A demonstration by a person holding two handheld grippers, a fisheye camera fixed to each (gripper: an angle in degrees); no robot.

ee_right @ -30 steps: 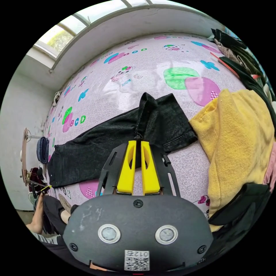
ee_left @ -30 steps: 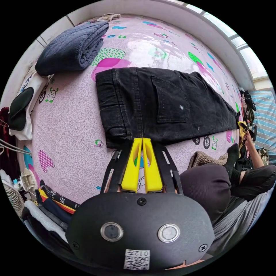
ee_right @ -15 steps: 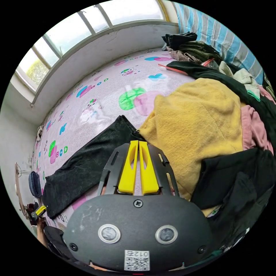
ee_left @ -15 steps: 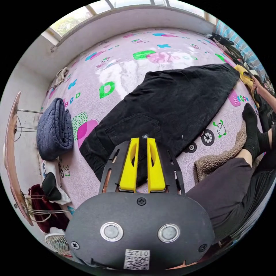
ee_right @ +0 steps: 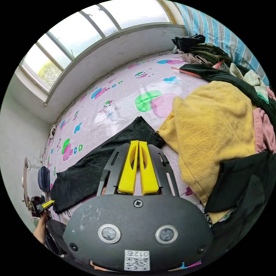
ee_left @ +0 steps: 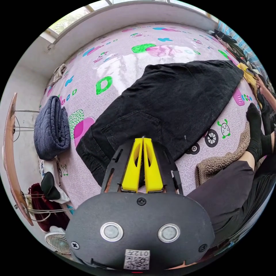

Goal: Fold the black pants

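At the far left of my left gripper view sat a folded navy blanket (ee_left: pixel 51 126), well clear of the work. The black pants (ee_left: pixel 172 100) lay flat across the patterned pink mat (ee_left: pixel 120 66), folded lengthwise with the back pocket up, probably so the next fold could go crosswise. My left gripper (ee_left: pixel 143 141) had its yellow jaws together over the waist end; I couldn't tell whether cloth was pinched. In my right gripper view, the right gripper (ee_right: pixel 138 143) also had its jaws together, over the hem end, beside a yellow sweater (ee_right: pixel 218 129) on the unfolded pile.
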